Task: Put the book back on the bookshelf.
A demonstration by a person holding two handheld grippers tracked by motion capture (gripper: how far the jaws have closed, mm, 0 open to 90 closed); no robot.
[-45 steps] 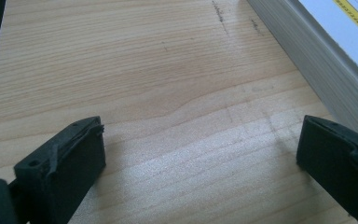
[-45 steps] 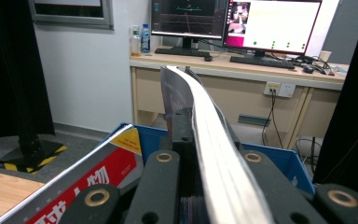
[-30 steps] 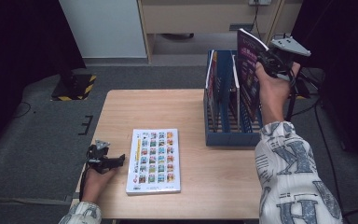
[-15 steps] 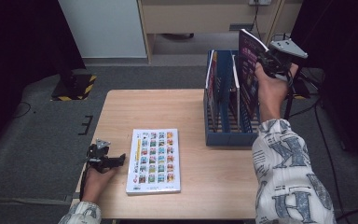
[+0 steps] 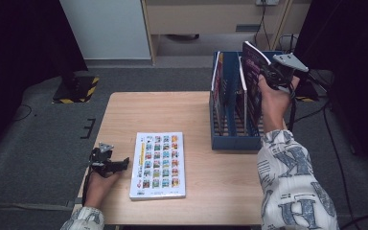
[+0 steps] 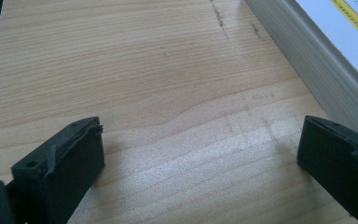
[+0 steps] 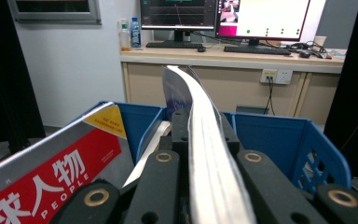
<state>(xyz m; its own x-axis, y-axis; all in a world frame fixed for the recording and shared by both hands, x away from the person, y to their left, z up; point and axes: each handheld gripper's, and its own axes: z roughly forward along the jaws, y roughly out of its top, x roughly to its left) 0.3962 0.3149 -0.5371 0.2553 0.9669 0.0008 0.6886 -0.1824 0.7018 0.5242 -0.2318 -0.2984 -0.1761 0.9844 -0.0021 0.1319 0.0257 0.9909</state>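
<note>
Right gripper (image 5: 268, 76), upper right: fingers (image 7: 161, 186) clamped tight on thin dark-covered magazine (image 5: 251, 81) over blue plastic file rack (image 5: 235, 141); left gripper (image 5: 120, 164), lower left: fingers (image 6: 70, 158) wide apart, empty, above wooden bench (image 5: 172, 110).

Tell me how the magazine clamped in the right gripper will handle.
Probably floppy: the magazine bows sideways beyond the right gripper. Likely light, since it looks thin edge-on. Its glossy-looking cover may slip, so lower it gently into the blue rack.
</note>
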